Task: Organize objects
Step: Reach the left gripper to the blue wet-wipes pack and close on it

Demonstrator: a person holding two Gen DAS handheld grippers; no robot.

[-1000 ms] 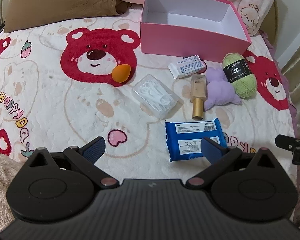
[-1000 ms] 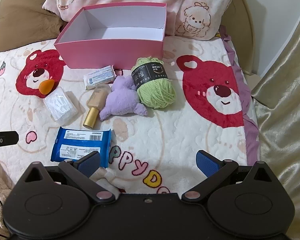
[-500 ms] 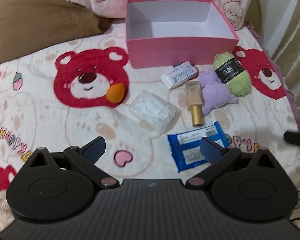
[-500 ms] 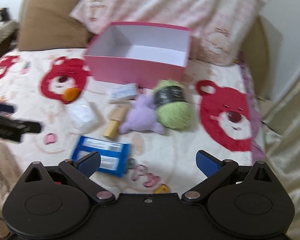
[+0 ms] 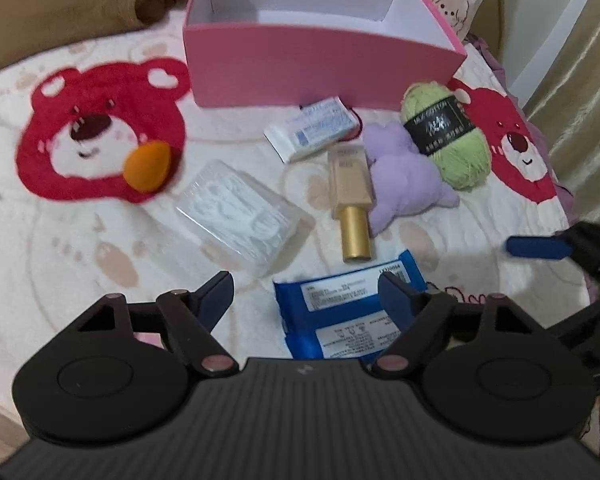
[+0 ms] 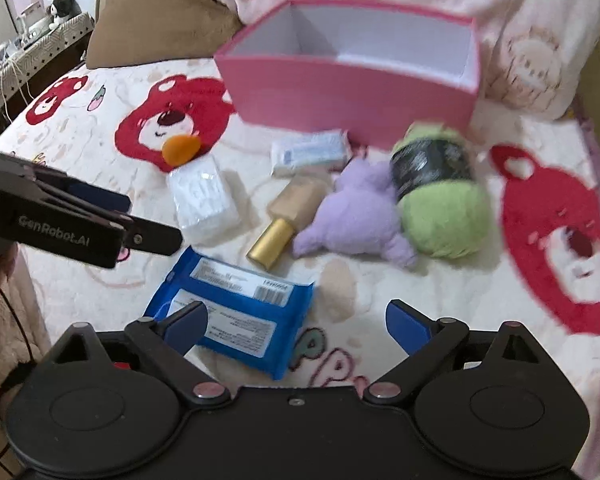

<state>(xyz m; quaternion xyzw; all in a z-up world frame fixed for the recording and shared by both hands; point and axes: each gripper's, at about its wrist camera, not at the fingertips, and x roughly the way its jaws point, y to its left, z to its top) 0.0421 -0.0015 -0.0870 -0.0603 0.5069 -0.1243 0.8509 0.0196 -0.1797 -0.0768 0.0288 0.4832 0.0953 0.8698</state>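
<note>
Left claw [image 5: 305,290] spread wide, nothing in it. Blue wipes pack [image 5: 350,306] lies flat on bed just ahead, offset toward its right finger, long axis crosswise. Right claw [image 6: 298,320] also spread, empty; pack sits by its left finger. Pink box [image 5: 324,64] beyond, empty.

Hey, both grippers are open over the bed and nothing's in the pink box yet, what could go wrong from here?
1. The left gripper and right gripper both hover near the blue wipes pack; they might collide reaching for it.
2. The foundation bottle, purple plush and green yarn lie touching, so grabbing one may drag another.
3. The soft blanket could let the clear plastic case sink or slide away.
</note>
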